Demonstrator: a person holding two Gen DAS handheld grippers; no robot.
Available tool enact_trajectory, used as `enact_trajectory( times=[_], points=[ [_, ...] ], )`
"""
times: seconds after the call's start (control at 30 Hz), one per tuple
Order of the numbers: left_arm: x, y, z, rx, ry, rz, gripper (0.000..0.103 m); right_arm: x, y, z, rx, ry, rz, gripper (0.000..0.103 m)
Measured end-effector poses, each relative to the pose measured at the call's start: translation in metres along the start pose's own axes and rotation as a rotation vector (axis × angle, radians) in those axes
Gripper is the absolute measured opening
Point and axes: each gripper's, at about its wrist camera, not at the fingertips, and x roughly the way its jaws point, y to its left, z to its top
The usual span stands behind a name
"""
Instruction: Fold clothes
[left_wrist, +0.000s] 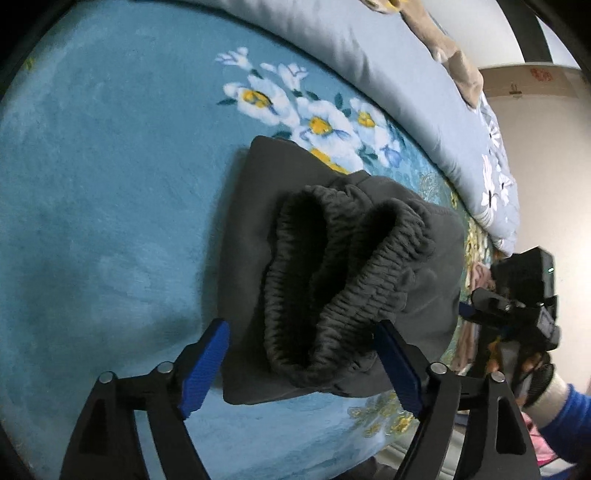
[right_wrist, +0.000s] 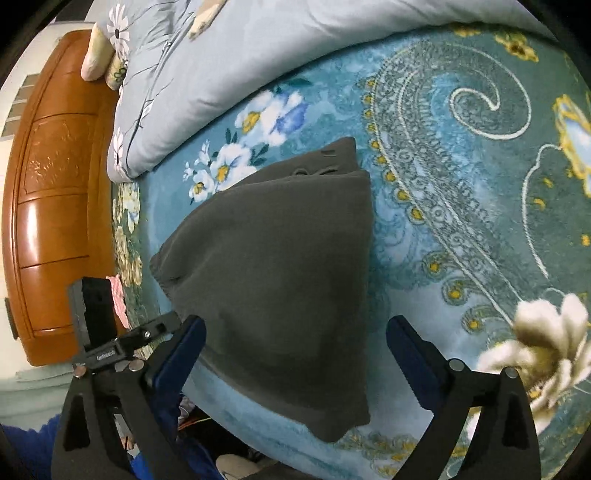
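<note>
Both tongs wide, gripping nothing: left gripper (left_wrist: 301, 363), right gripper (right_wrist: 295, 360). Folded dark trousers (right_wrist: 280, 266) flat on blue floral blanket (left_wrist: 110, 184).

You are working in soft, even indoor light, with both views bending strongly and darkening at their round rims. Glare is shining on the wooden headboard (right_wrist: 55, 206), left of the dark trousers (right_wrist: 280, 273). Those trousers are casting only a faint shadow, and their right edge is looking slightly blurred.
</note>
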Motion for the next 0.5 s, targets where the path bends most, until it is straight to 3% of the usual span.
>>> enact_trajectory(
  times=[0.2,0.5],
  points=[
    [-0.001,0.010,0.010,0.002,0.006,-0.041,0.094,0.024,-0.005,0.005,-0.002,0.087,0.110,0.099],
    [0.020,0.014,0.020,0.040,0.036,-0.052,0.097,0.043,0.000,0.015,-0.050,0.104,0.105,0.099]
  ],
)
